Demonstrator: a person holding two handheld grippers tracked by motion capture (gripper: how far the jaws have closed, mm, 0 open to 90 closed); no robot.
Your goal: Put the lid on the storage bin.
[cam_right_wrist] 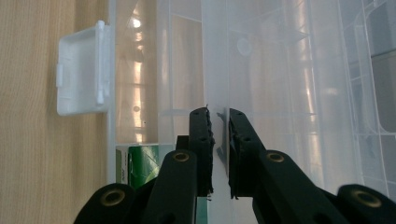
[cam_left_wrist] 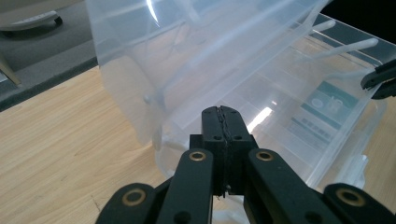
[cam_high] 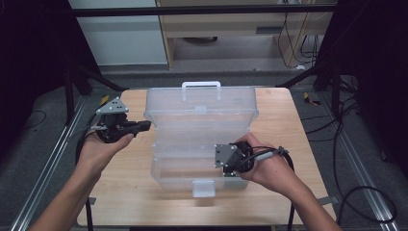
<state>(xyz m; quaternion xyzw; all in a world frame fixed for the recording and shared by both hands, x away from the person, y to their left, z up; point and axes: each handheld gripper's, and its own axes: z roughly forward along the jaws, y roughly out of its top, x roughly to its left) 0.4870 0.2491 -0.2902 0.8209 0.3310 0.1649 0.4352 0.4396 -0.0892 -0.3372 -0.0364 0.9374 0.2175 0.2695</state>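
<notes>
A clear plastic storage box (cam_high: 183, 171) stands on the wooden table (cam_high: 281, 125) with its lid (cam_high: 202, 108) raised and leaning back, a handle (cam_high: 201, 85) on the lid's top edge. My left gripper (cam_high: 146, 125) is shut and empty, its tips at the lid's lower left corner (cam_left_wrist: 154, 135); the jaws (cam_left_wrist: 220, 112) meet flat. My right gripper (cam_high: 230, 161) reaches into the box's front right part. Its jaws (cam_right_wrist: 218, 114) stand a narrow gap apart, closed on a thin clear divider (cam_right_wrist: 215, 70) that runs along the box.
A white latch (cam_high: 203, 188) sticks out from the box's front wall. A green label (cam_right_wrist: 140, 163) lies in a front compartment. Black frame posts, rails and cables surround the table on the floor.
</notes>
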